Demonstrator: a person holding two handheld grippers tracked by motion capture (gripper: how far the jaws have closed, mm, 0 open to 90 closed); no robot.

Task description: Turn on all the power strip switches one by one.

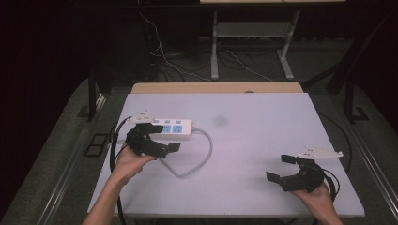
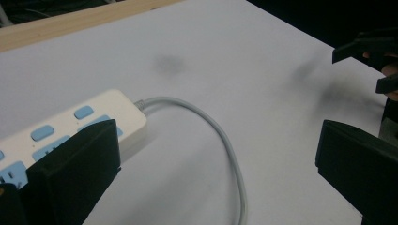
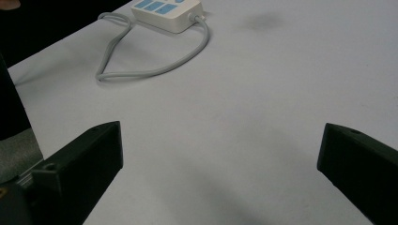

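A white power strip with blue sockets lies at the left of the white tabletop. Its grey cable curves out to the right and loops back toward the front. My left gripper stands open just in front of the strip, its far jaw over the strip's near edge and nothing between the jaws. In the left gripper view the strip sits behind the left jaw and the cable runs between the jaws. My right gripper is open at the front right, far from the strip.
A faint dark smudge marks the tabletop right of the strip. A wooden edge runs along the back of the white surface. Desk legs and loose wires stand on the floor behind. Each gripper's black cable trails off the near table edge.
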